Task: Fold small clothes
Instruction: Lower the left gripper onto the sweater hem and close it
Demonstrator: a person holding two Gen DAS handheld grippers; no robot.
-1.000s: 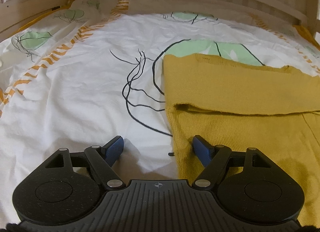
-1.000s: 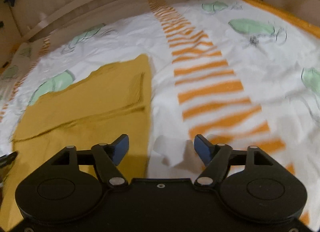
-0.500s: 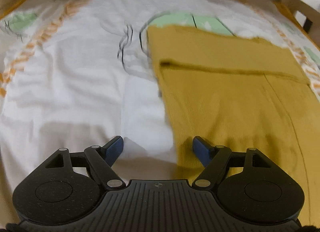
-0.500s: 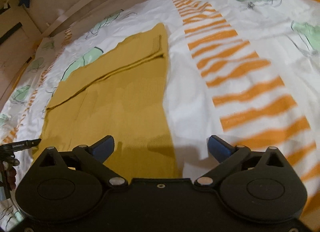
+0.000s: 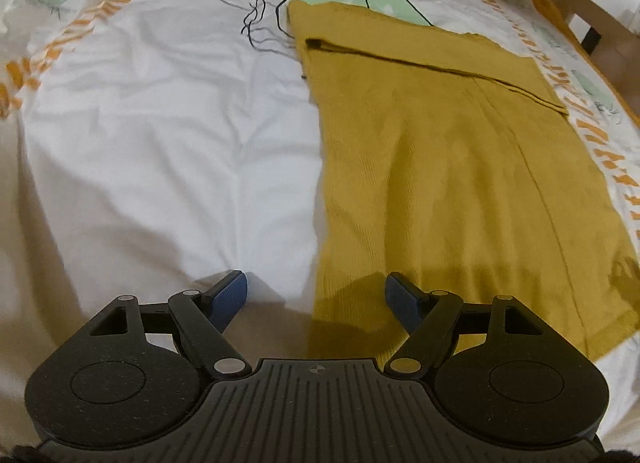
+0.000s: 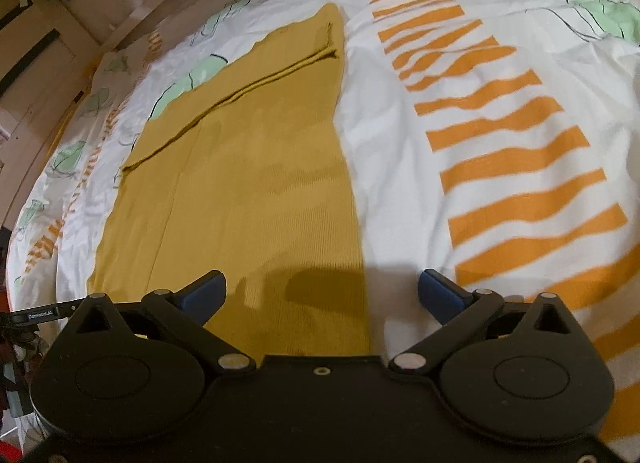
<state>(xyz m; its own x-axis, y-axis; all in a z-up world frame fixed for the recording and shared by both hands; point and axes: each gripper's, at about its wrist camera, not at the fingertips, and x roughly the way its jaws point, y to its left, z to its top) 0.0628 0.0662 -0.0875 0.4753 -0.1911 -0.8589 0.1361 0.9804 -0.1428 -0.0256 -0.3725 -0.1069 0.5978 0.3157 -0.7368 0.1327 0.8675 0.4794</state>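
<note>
The bedsheet (image 5: 160, 135), white cotton with orange stripes and green motifs, lay creased beneath both tools. The mustard knit garment (image 6: 256, 191), ribbed and rectangular with 1 fold across its far end, lay flat ahead. The left gripper (image 5: 316, 295) hovered, fingers apart, straddling its left edge. The right gripper (image 6: 322, 291) hovered, fingers apart, straddling its right edge.

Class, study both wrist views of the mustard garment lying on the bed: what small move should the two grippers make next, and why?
Probably lower both grippers onto the near hem and close on its two corners. The left gripper and right gripper are both open and hold nothing, each straddling a side edge of the mustard garment, which lies flat on the bedsheet with its far end already folded over.
</note>
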